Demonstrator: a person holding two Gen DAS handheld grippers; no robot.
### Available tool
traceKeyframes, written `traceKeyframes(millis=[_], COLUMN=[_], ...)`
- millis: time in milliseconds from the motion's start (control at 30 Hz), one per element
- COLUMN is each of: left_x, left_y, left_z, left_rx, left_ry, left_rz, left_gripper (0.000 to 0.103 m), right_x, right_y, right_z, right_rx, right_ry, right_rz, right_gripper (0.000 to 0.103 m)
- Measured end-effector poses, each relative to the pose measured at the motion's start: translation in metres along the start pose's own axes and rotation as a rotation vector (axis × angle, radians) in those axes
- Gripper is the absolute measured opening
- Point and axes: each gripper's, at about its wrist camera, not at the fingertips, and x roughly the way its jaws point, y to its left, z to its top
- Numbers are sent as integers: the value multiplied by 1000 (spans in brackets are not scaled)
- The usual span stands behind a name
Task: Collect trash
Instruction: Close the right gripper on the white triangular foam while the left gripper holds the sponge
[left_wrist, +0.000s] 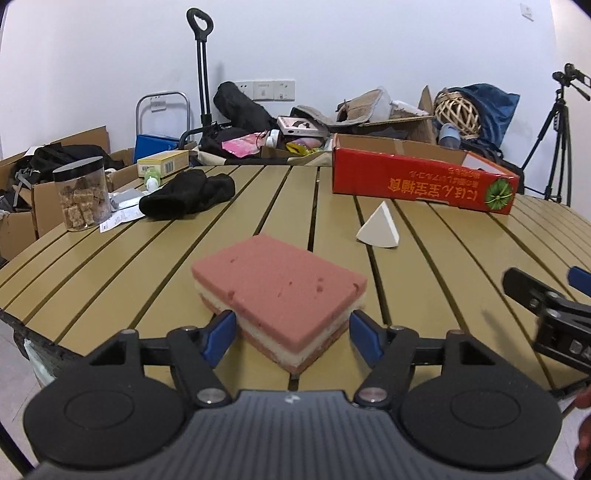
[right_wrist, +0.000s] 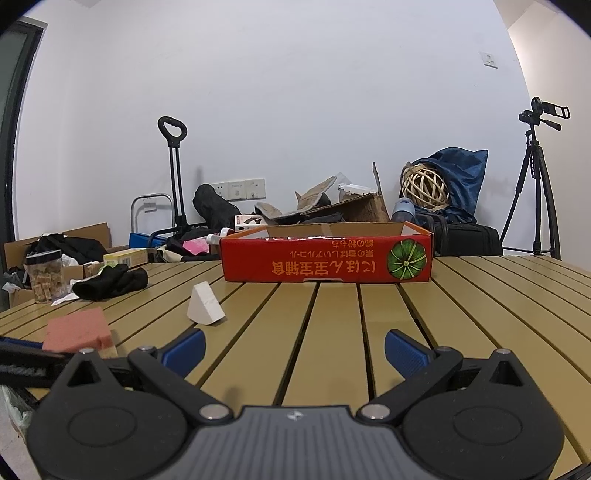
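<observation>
A pink and white layered sponge (left_wrist: 280, 288) lies flat on the slatted tan table (left_wrist: 110, 258), seen again at the far left (right_wrist: 77, 328) of the right wrist view. My left gripper (left_wrist: 291, 328) is open, its blue pads standing on either side of the sponge's near corner and close to its sides. A white foam wedge (left_wrist: 380, 227) (right_wrist: 205, 306) stands beyond the sponge. My right gripper (right_wrist: 293, 349) is open above bare slats, with nothing between its fingers. An open red cardboard box (left_wrist: 417, 177) (right_wrist: 325, 258) sits at the table's far side.
A black cloth (left_wrist: 188, 194), a clear jar of brown cubes (left_wrist: 81, 194) and paper slips lie at the table's left. Cardboard boxes, bags and a trolley crowd the floor behind. A camera tripod (right_wrist: 532, 192) stands at the right.
</observation>
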Motion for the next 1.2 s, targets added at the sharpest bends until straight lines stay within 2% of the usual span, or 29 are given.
traceKeyframes(millis=[133,233,567,767,1067,1200], left_x=[2,-1,-16,-27,-29,-27], left_y=[-1,-1,7,20,60,80], left_z=[-1,-2,5,13,23,28], left_rx=[1,1,-18,-36,-109,-151], left_ry=[-15,-34,-94,-134,-153,-156], left_rz=[-2,8,8,13,47,64], left_gripper=[58,56,55,55,55,55], right_x=[0,0,1,0,25,49], right_y=[-1,-2,3,14,56,79], right_z=[0,1,-2,-2,23,37], right_rx=[-1,3,-11,-64,-85,-94], right_ry=[0,0,8,24,67,128], right_rz=[-2,-4,7,9,87,103], right_gripper=[103,103,103,103,103,102])
